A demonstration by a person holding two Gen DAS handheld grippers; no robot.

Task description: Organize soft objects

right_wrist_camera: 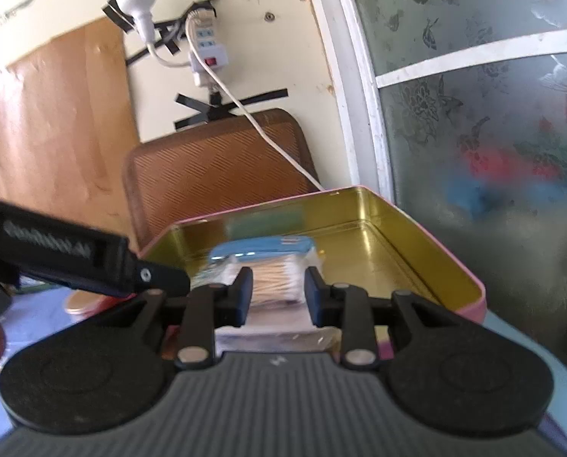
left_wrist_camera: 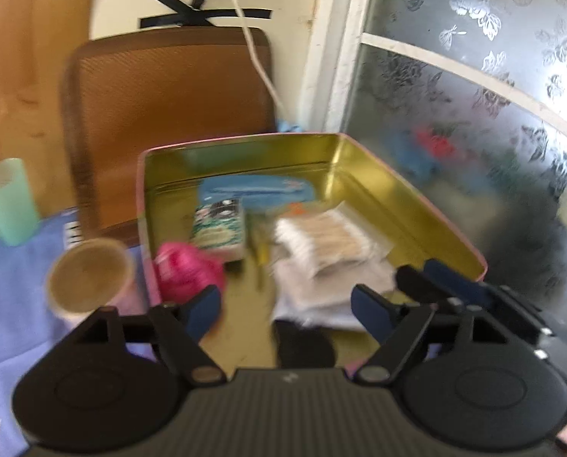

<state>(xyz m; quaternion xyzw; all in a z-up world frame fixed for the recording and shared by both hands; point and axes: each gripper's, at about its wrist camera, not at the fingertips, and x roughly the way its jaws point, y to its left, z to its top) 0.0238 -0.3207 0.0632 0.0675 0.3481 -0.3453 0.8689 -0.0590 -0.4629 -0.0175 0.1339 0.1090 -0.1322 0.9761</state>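
A rectangular tin point(left_wrist_camera: 416, 205) with a glossy gold inside and pink outer rim sits on a blue cloth point(left_wrist_camera: 13, 285). In it lie a flat clear pack of cotton swabs point(left_wrist_camera: 333, 243), a crumpled pink bag point(left_wrist_camera: 186, 270), a small patterned packet point(left_wrist_camera: 218, 228) and a blue-topped pack point(left_wrist_camera: 253, 190) at the back. The swabs' wooden sticks lie side by side, and in the left view their long axis runs across the tin, left to right. The left gripper point(left_wrist_camera: 287, 308) hangs over the tin's near edge with its 2 blue pads spread wide and nothing between them. The right gripper point(right_wrist_camera: 277, 293) is narrowed around the swab pack point(right_wrist_camera: 277, 282), its pads at the pack's 2 sides; whether they press it I cannot tell. A round paper cup point(left_wrist_camera: 89, 278) stands just left of the tin.
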